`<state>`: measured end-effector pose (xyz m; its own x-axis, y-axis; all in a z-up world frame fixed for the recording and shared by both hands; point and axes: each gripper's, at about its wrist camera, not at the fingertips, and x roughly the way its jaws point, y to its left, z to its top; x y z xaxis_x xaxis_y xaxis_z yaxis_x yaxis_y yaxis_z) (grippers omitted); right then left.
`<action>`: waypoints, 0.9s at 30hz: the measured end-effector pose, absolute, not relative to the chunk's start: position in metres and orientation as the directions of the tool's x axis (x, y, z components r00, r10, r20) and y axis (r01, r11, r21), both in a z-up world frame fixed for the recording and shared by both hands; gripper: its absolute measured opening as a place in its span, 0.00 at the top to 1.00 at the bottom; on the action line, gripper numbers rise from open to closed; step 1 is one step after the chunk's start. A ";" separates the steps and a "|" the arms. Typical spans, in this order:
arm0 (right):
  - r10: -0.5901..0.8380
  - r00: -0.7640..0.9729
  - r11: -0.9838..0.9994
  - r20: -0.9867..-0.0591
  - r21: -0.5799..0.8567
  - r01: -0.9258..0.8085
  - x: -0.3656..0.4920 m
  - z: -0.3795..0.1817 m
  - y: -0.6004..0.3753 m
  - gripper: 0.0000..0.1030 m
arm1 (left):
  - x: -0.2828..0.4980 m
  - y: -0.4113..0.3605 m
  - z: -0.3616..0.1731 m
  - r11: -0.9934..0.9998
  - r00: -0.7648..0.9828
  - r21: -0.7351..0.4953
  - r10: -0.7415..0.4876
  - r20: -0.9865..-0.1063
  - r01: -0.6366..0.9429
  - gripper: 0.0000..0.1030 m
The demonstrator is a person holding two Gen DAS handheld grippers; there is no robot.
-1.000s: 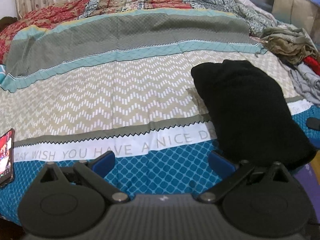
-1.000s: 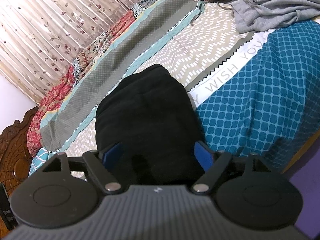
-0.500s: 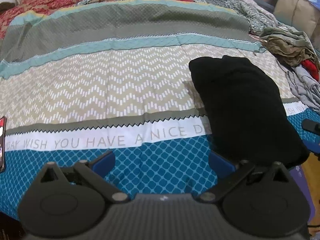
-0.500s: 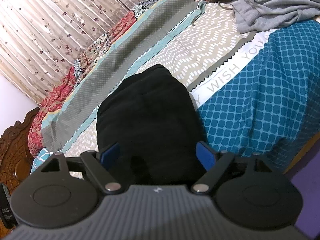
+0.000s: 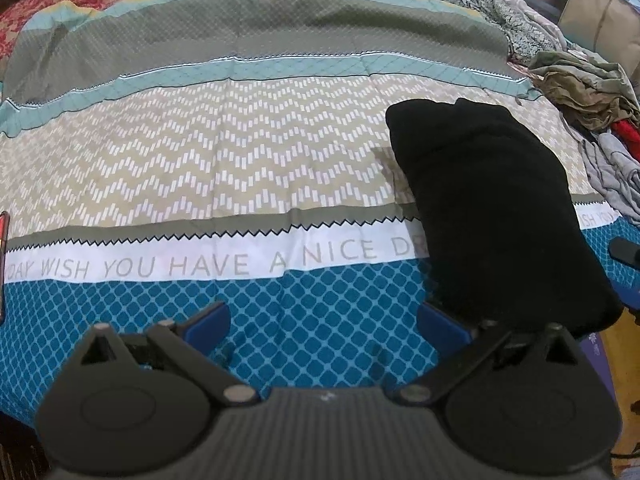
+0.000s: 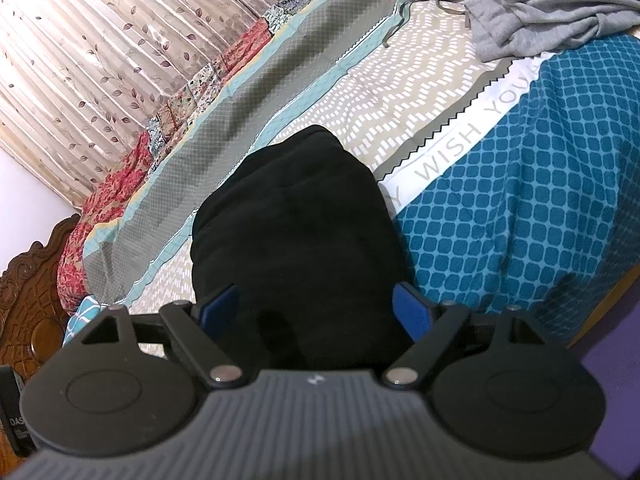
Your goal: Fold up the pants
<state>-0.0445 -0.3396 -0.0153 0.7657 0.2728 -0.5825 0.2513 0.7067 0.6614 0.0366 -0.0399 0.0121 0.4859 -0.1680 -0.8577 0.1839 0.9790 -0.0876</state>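
Both the left gripper (image 5: 322, 322) and right gripper (image 6: 316, 306) stood wide apart, holding nothing. The pants (image 5: 496, 208) lay as a compact bundle near the bed (image 5: 240, 168) edge, apparently folded; little seemed left.

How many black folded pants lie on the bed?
1. The black pants lie folded on the bedspread, right of the left claw and ahead of the right claw. The laundry pile may hide others.

The folded pants (image 5: 496, 208) lie on the bed (image 5: 240, 152), near its front edge; a clothes heap (image 5: 588, 92) sits behind and right of the pants.
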 end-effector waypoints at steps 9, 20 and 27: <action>0.292 0.762 0.711 -0.578 0.664 0.231 -0.041 -0.015 -0.341 0.16 | 0.045 -0.035 0.015 0.972 0.467 -0.135 -0.211 -0.859 0.190 0.00; 0.387 0.744 0.744 -0.544 0.661 0.097 -0.006 -0.017 -0.362 0.16 | 0.095 -0.051 0.018 0.903 0.404 -0.367 -0.428 -0.808 0.224 0.00; 0.408 0.750 0.706 -0.522 0.701 0.104 0.010 -0.034 -0.389 0.16 | 0.120 -0.091 -0.010 0.852 0.305 -0.437 -0.514 -0.802 0.288 0.00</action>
<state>0.0103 -0.3893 -0.0335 0.7496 0.4076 -0.5216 0.1041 0.7055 0.7010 0.1202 -0.0906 -0.0103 0.3049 -0.5144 -0.8015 0.2884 0.8520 -0.4370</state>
